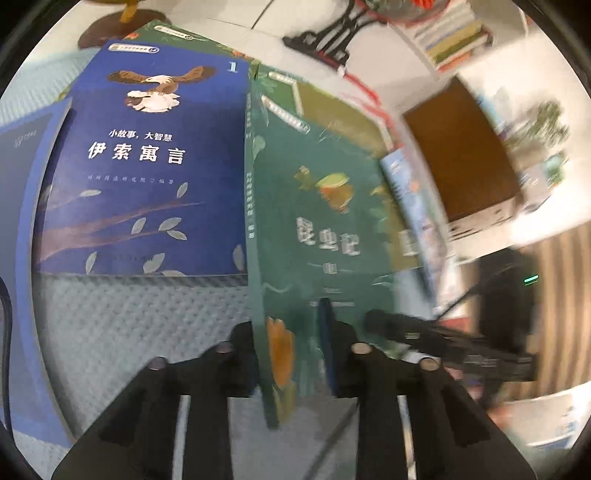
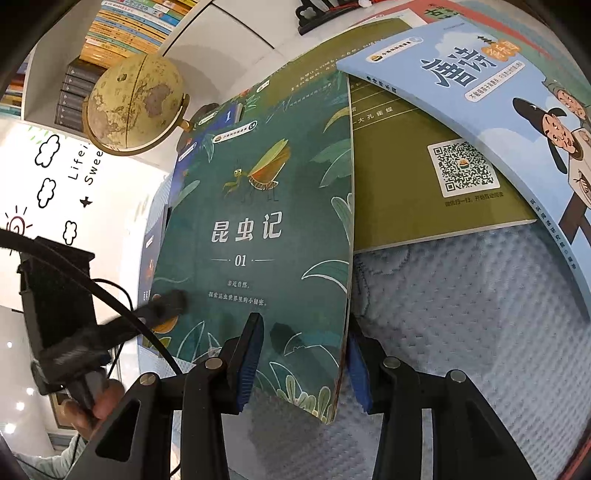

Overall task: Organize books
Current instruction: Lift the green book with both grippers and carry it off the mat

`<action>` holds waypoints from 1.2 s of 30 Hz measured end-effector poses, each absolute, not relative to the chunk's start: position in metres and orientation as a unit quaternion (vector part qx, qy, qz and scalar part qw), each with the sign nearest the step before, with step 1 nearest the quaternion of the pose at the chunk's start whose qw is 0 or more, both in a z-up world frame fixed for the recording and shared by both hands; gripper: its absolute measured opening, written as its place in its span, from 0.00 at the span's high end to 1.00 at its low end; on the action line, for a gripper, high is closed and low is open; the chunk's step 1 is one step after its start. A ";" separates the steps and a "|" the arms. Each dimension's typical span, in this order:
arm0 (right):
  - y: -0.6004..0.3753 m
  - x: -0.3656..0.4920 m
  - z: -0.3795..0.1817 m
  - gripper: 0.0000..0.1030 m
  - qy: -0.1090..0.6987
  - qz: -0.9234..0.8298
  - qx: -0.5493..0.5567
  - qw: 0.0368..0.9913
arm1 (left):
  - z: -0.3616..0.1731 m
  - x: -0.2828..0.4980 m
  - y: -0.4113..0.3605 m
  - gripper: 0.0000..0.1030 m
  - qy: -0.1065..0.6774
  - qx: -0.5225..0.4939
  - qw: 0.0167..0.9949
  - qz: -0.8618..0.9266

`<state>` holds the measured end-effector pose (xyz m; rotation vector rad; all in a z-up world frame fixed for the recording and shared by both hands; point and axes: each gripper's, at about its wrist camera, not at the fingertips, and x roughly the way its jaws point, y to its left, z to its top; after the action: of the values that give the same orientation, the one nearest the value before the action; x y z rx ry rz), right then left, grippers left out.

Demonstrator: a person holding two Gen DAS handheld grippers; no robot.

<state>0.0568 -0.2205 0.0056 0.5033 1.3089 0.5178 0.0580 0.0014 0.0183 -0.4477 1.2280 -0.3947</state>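
A green book titled 昆虫记 (image 1: 317, 229) (image 2: 258, 229) is lifted off the quilted mat, tilted on edge. My left gripper (image 1: 291, 354) is shut on its spine edge; it also shows in the right wrist view (image 2: 162, 306). My right gripper (image 2: 303, 362) straddles the book's lower right corner, jaws apart with a gap to the cover. A dark blue book with an eagle (image 1: 147, 166) lies flat on the mat to the left. An olive book with a QR code (image 2: 424, 166) and a light blue cartoon book (image 2: 498, 110) lie to the right.
A pale blue quilted mat (image 2: 461, 314) covers the surface. A yellow globe (image 2: 136, 107) stands at the back left by stacked books (image 2: 122, 33). A brown box (image 1: 465, 155) and a black stand (image 1: 332, 40) sit behind. Another dark blue book (image 1: 22, 221) lies far left.
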 end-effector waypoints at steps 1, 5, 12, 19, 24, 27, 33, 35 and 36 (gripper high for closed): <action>-0.222 0.057 0.008 0.59 0.596 0.236 0.230 0.732 | 0.017 0.058 0.002 0.85 0.570 -0.204 0.775 -0.180; -0.227 0.053 0.023 0.56 0.592 0.241 0.239 0.731 | 0.025 0.061 0.009 0.87 0.562 -0.264 0.758 -0.201; -0.238 0.053 0.026 0.32 0.591 0.248 0.297 0.708 | 0.039 0.065 0.016 0.87 0.538 -0.378 0.701 -0.275; -0.259 0.045 -0.012 0.32 0.583 0.270 0.427 0.636 | 0.027 0.071 0.014 0.87 0.542 -0.441 0.654 -0.290; -0.267 0.044 -0.018 0.69 0.561 0.273 0.464 0.628 | 0.021 0.067 0.022 0.88 0.566 -0.407 0.668 -0.260; -0.261 0.045 -0.001 0.75 0.562 0.264 0.409 0.669 | 0.028 0.065 0.010 0.88 0.585 -0.329 0.702 -0.239; -0.221 0.039 0.042 0.80 0.563 0.251 0.204 0.761 | 0.052 0.050 -0.020 0.87 0.575 -0.154 0.775 -0.211; -0.209 0.036 0.053 0.80 0.556 0.254 0.156 0.776 | 0.059 0.045 -0.018 0.87 0.564 -0.134 0.787 -0.210; -0.202 0.032 0.060 0.80 0.550 0.258 0.129 0.784 | 0.065 0.041 -0.015 0.87 0.557 -0.131 0.793 -0.211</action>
<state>0.0324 -0.2019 0.0598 0.2793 1.1862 0.5577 0.0407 -0.0153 0.0648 -0.2824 1.1973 -0.4532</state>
